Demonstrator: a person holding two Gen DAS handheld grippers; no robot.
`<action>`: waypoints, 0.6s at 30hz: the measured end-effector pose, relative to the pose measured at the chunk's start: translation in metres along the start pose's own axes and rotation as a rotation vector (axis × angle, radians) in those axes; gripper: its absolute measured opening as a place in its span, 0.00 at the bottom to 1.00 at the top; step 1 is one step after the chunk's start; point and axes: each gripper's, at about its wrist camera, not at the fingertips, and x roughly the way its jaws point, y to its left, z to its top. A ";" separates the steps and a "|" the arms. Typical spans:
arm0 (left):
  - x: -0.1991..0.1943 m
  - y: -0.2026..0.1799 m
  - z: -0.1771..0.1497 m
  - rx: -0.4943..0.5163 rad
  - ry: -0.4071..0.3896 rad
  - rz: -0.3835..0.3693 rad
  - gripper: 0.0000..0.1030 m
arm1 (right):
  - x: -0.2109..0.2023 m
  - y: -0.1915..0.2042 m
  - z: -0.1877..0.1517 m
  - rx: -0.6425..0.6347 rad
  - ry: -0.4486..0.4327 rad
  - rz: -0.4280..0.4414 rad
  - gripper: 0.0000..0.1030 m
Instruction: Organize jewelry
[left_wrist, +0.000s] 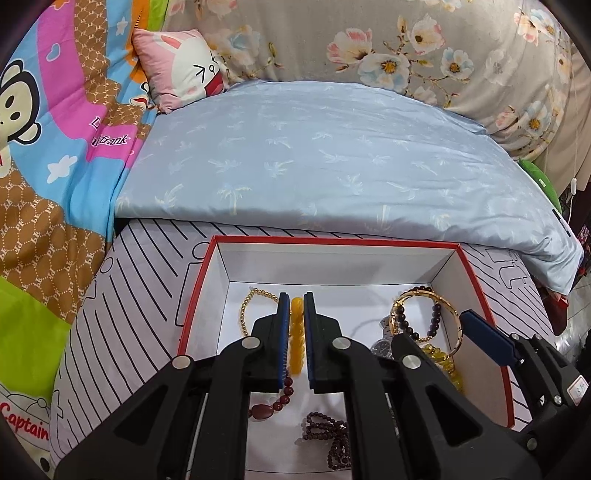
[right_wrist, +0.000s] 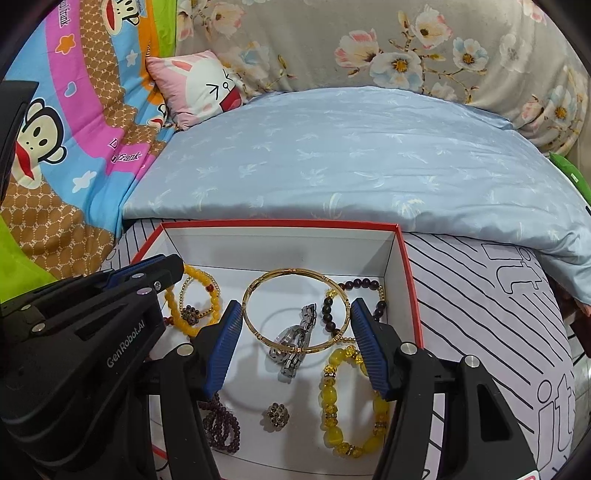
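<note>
- Inside the red-rimmed box (left_wrist: 332, 240) on the bed, left tool (left_wrist: 296, 295) pressed together, pinching the orange bracelet (left_wrist: 295, 332).
- Right tool (right_wrist: 295, 304) spread either side of the gold bangle (right_wrist: 291, 271); pressing it or not, cannot tell.
- Beneath the bangle, a watch (right_wrist: 295, 339); beside it, a yellow bracelet (right_wrist: 327, 395).
- Step judged: sorting pieces in the box. Next: lift clear without snagging the watch.
</note>
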 end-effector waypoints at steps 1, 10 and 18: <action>0.000 -0.001 0.000 0.004 -0.002 0.002 0.08 | 0.000 0.000 0.000 -0.001 0.000 0.000 0.57; -0.008 -0.007 0.000 0.021 -0.035 0.040 0.39 | -0.003 0.003 -0.002 -0.013 -0.012 -0.008 0.61; -0.019 -0.008 -0.004 0.023 -0.038 0.045 0.40 | -0.016 -0.001 -0.007 0.000 -0.015 -0.009 0.62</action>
